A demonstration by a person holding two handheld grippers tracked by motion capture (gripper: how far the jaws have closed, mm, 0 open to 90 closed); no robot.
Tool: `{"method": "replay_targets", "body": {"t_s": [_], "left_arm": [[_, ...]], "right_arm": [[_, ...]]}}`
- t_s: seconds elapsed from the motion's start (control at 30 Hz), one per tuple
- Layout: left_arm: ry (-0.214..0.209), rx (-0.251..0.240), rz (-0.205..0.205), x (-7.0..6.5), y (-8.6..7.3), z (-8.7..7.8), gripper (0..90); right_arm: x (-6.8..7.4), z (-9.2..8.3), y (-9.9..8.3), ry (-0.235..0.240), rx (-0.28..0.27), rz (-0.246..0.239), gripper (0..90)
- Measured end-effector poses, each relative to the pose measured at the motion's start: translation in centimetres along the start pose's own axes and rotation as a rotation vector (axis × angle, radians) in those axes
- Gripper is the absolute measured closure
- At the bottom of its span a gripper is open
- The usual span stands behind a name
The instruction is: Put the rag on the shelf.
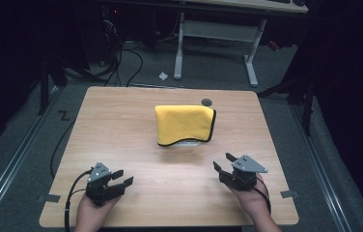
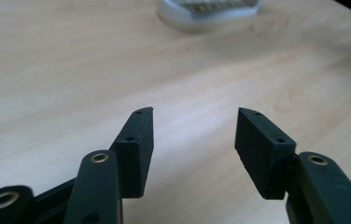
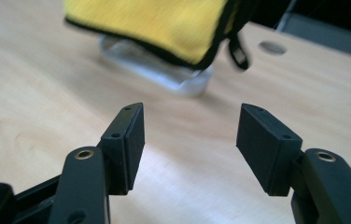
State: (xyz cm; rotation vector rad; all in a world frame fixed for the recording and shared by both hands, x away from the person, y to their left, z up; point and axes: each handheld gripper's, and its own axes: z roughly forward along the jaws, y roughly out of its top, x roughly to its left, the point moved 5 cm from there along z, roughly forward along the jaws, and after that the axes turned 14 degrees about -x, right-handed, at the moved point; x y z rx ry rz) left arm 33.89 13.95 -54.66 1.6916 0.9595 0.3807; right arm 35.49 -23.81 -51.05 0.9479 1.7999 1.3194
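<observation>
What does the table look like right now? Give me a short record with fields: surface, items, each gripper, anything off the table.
surface: wooden table, round dark hole near its far edge
cloth: yellow cloth with black trim, draped over a clear object at the table's middle
left gripper: left gripper, jaws open, nothing held, near the table's front left
right gripper: right gripper, jaws open, nothing held, near the front right, facing the cloth
contact: neither gripper touches the cloth
off table: white desk frame and cables on the floor beyond

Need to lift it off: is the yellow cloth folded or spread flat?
Folded: the yellow cloth drapes doubled over a clear object.
</observation>
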Motion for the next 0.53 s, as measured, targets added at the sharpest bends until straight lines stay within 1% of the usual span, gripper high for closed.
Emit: {"method": "replay_targets", "body": {"t_s": [0.03,0.07,0.1,0.13,0.17,0.2,0.23,0.3,0.33,0.43,0.53], "left_arm": [[-0.009,0.013,0.011,-0.5,-0.3,0.1,46.9],[-0.019,0.037,0.044,-1.4,-0.8,0.4,46.6],[-0.022,0.053,0.071,-1.9,-1.1,0.6,46.0],[-0.020,0.076,0.112,-2.4,-1.3,1.0,45.3],[-0.020,0.093,0.141,-2.8,-1.4,1.4,44.7],[-0.020,0.107,0.160,-3.0,-1.5,1.7,44.3],[-0.017,0.115,0.162,-3.0,-1.6,2.2,44.1],[-0.016,0.118,0.154,-2.8,-1.6,2.5,43.6],[-0.008,0.111,0.143,-2.6,-1.5,2.5,43.5],[-0.001,0.097,0.119,-2.2,-1.3,2.3,43.2],[0.009,0.092,0.101,-1.8,-1.3,1.9,43.1]], "right_arm": [[0.6,-0.1,-0.7,0.007,0.009,0.001,42.7],[1.0,-0.1,-1.2,0.011,0.013,-0.003,43.9],[1.6,-0.1,-2.1,0.024,0.026,-0.016,45.1],[2.0,0.0,-2.5,0.039,0.045,-0.036,44.9],[2.3,0.1,-2.8,0.054,0.070,-0.064,44.7],[2.3,0.3,-2.9,0.053,0.075,-0.082,44.7],[2.2,0.5,-2.9,0.056,0.073,-0.090,44.5],[1.9,0.8,-2.9,0.060,0.079,-0.071,44.2],[1.8,0.8,-3.0,0.062,0.079,-0.066,44.2],[1.5,0.7,-3.3,0.069,0.081,-0.063,44.2],[1.1,0.6,-3.5,0.064,0.086,-0.057,44.1]]}}
